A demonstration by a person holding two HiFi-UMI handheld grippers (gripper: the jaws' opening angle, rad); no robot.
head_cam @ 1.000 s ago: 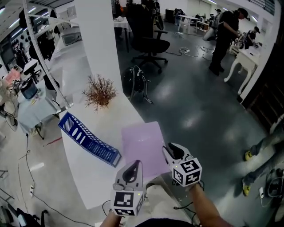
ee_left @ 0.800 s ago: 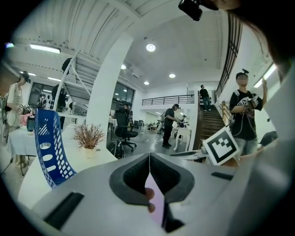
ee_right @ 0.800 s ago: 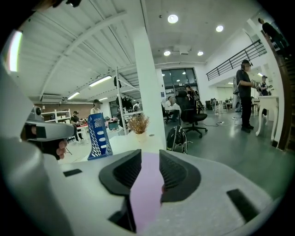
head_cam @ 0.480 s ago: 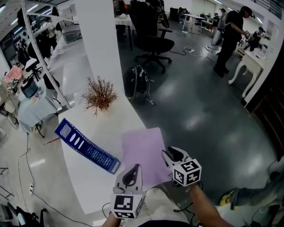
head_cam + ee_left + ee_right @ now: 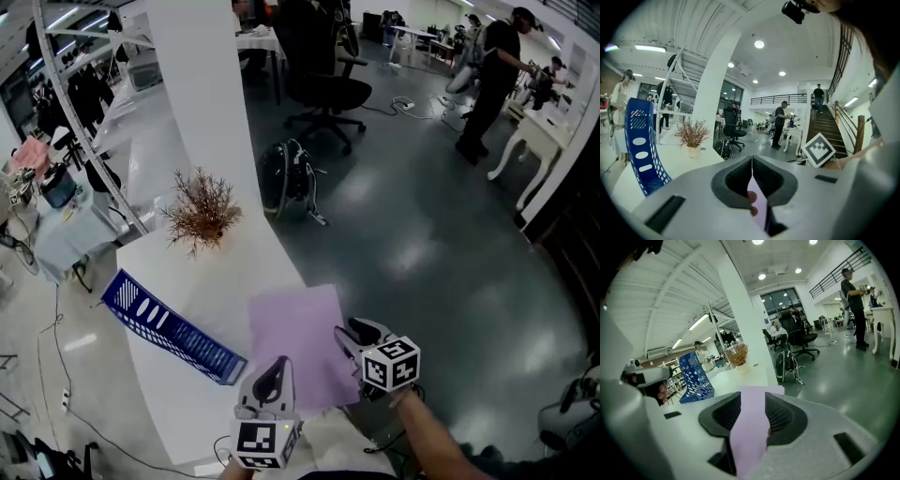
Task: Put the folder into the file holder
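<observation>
1. Lilac folder lies on the table, long axis running 6 to 12 o'clock; file holder at its 9 o'clock.
2. Left tongs pinch its near edge.
3. Right tongs have just been opening, with the folder loose between them.

My right gripper jaws have just been opening with the purple folder between them, and it and my left gripper have sunk with the folder toward 6 o'clock, nearer the table.
</observation>
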